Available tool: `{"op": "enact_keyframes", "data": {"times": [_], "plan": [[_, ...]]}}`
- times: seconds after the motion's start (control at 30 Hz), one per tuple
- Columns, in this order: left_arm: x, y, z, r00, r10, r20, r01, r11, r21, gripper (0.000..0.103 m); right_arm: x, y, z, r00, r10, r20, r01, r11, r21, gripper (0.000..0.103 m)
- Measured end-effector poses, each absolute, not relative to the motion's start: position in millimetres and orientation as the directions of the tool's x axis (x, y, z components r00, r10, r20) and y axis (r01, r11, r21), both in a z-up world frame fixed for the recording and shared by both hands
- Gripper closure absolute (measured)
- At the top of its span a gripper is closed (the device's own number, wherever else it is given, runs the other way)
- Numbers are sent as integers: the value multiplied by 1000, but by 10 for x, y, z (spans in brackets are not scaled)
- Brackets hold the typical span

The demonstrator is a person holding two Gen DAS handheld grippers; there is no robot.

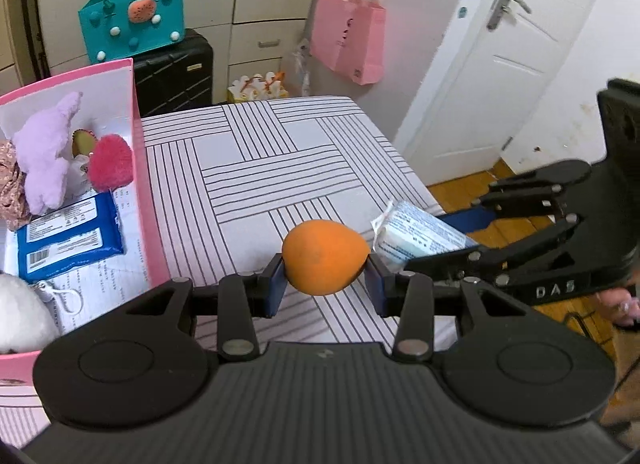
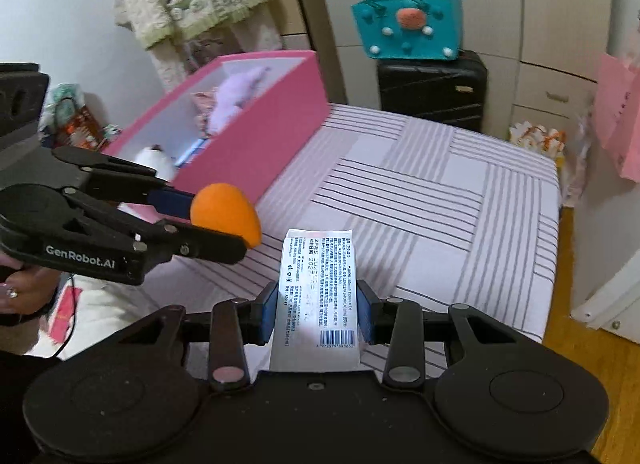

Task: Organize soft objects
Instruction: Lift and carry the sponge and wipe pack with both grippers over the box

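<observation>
The left gripper is clamping a smooth, matte orange sponge, egg-shaped with a blunt point, between its blue pads, above the striped cloth; the right gripper is pinching a flat, glossy tissue pack, white with fine print and a barcode, its crimped end sticking forward past the fingers; both things are hanging clear of the table, just beside each other; the table is wearing a soft white cover with blocks of thin dark lines running in alternating directions; at its left edge a pink box with stiff walls and a white lining is sitting open; inside it are lying a fuzzy lilac plush, a shaggy magenta heart, a blue wipes packet and a white fluffy toy; farther back a ribbed black suitcase is carrying a teal felt bag with pompoms; a pink paper bag is hanging near a white door.
</observation>
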State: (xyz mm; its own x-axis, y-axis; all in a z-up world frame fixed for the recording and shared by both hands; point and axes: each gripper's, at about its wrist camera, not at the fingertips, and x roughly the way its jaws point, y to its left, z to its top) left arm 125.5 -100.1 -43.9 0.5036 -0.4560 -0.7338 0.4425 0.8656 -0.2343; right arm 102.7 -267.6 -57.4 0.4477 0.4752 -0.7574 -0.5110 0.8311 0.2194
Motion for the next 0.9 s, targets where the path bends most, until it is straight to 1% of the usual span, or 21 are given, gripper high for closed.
{"op": "enact_keyframes", "data": {"times": [0.13, 0.3, 0.5, 0.67, 0.73, 0.8, 0.9], "plan": [[1155, -812, -293, 491, -479, -728, 466, 850, -245, 62, 974, -2534, -411, 434, 503, -747, -550, 805, 222, 59], [1068, -468, -97, 531, -479, -699, 460, 856, -237, 62, 991, -2246, -228, 437, 543, -717, -609, 765, 208, 59], [1084, 15, 57, 611, -431, -664, 400, 892, -211, 62, 1079, -1847, -24, 441, 594, -673, -695, 701, 163, 59], [1244, 409, 85, 660, -391, -641, 322, 919, -229, 62, 1251, -1469, 32, 416, 617, -668, -759, 640, 118, 59], [1365, 528, 35, 655, -361, -664, 293, 931, -217, 62, 1371, -1285, -1, 400, 607, -686, -778, 621, 96, 59], [1510, 652, -20, 626, -358, -693, 273, 933, -234, 62, 1492, -1155, -32, 374, 615, -694, -793, 600, 105, 59], [1666, 786, -90, 600, -362, -713, 264, 931, -250, 62, 1673, -952, -99, 334, 616, -714, -813, 571, 112, 59]]}}
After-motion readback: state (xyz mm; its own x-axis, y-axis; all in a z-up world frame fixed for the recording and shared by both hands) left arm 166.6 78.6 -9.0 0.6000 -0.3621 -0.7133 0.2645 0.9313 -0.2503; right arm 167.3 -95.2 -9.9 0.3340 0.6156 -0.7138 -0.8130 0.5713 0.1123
